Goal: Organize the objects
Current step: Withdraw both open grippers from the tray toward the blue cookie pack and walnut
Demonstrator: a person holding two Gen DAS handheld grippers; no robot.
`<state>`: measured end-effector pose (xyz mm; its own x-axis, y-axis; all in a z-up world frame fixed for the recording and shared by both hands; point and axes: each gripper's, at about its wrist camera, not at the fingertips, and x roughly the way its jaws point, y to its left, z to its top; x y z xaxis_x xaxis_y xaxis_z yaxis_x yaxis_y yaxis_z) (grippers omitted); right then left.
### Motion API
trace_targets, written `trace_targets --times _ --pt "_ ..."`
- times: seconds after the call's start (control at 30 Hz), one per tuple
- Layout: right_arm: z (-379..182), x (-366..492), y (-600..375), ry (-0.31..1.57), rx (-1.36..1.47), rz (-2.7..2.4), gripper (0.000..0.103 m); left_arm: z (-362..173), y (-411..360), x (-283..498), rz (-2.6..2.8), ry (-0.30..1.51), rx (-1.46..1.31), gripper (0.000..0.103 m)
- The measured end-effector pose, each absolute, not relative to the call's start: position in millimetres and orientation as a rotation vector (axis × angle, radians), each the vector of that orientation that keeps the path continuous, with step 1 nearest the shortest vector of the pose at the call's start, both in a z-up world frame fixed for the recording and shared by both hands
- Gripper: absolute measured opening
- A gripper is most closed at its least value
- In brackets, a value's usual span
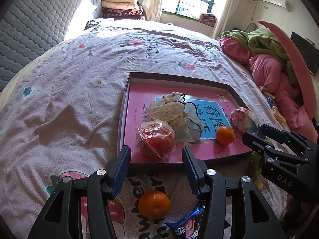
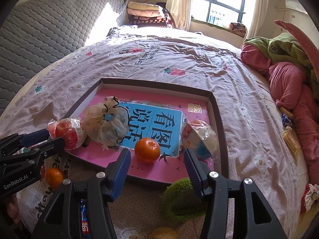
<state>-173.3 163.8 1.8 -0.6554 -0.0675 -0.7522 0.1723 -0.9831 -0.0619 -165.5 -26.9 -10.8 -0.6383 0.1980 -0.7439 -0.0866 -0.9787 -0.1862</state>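
The tray point(image 2: 218, 107) on the bed point(image 2: 179, 59) already holds an orange point(image 2: 147, 150), two wrapped bowls and a cloth bundle point(image 2: 107, 123). Off its near edge wait another orange point(image 1: 154, 204), a snack packet point(image 1: 187, 222) and a green puff point(image 2: 179, 197). Both grippers, left point(image 1: 156, 160) and right point(image 2: 157, 162), hover with fingers half open, empty.

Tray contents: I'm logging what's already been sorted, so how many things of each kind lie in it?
In the tray:
Oranges: 1
Plastic-wrapped items: 2
Mesh pouch bundles: 1
Total: 4
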Motion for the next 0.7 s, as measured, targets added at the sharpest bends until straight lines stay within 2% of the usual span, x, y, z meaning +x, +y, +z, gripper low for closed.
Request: trace_targets --times 0.3,0.47,0.7 --pt "21 -160 172 0.2 1.175 -2.777 0.056 8 -28 -152 2.728 -0.203 -1.202 0.062" --pt "33 -152 178 0.181 1.145 -2.798 0.06 19 -24 -143 2.751 -0.179 -1.162 0.066" --pt "44 -139 184 0.17 1.109 -2.819 0.06 33 -21 -129 2.761 -0.173 -1.13 0.067"
